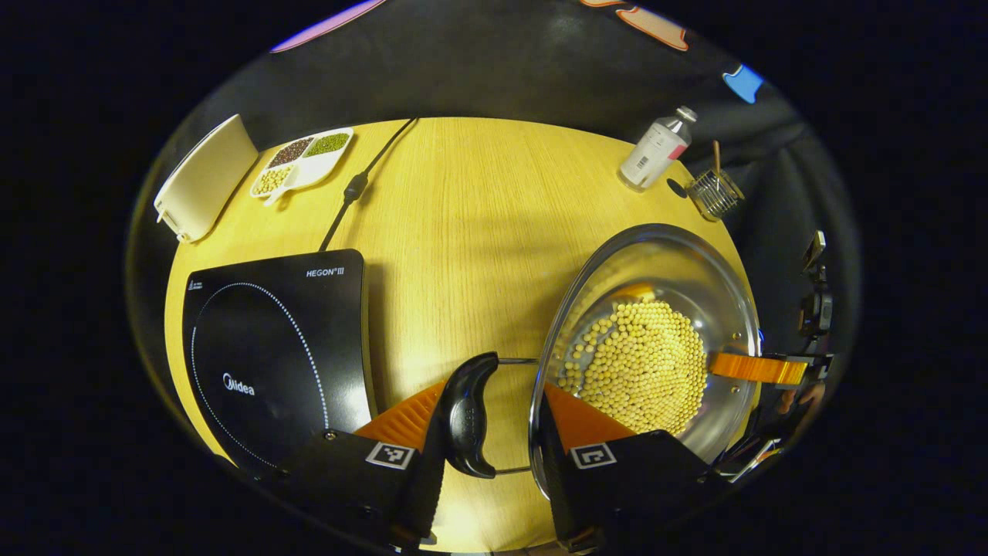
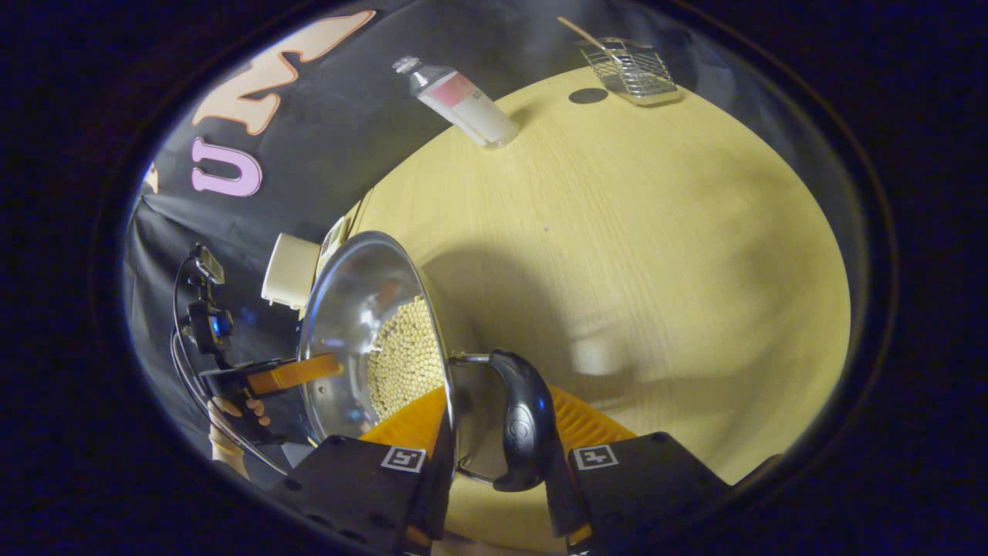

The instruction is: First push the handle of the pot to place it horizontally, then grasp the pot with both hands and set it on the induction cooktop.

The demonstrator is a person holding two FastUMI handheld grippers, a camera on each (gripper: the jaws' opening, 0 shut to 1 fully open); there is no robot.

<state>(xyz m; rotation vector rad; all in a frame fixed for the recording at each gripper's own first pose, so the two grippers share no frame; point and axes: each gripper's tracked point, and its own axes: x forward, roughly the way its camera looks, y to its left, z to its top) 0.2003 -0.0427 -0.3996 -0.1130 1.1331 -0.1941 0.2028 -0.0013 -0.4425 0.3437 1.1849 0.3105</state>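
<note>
Both my grippers, left (image 1: 490, 417) and right (image 2: 494, 425), are closed on the pot (image 1: 648, 340): each straddles rim and black handle (image 1: 467, 417). Grasp step underway. It sits on the table (image 1: 463, 232), right of the induction cooktop (image 1: 278, 347); next, lift level and carry it across.

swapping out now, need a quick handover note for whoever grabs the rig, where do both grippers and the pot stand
Left gripper: straddles the pot's black left handle, one finger outside it, the other inside the rim; whether both press is unclear.
Right gripper: same at the right handle, grip equally unclear.
Pot: steel, holding yellow beans, beside the induction cooktop on the wooden table; whether it is lifted cannot be told.
Done: handles lie horizontal, both grippers at them.
Left: carry the pot onto the cooktop, set it down, release.
</note>
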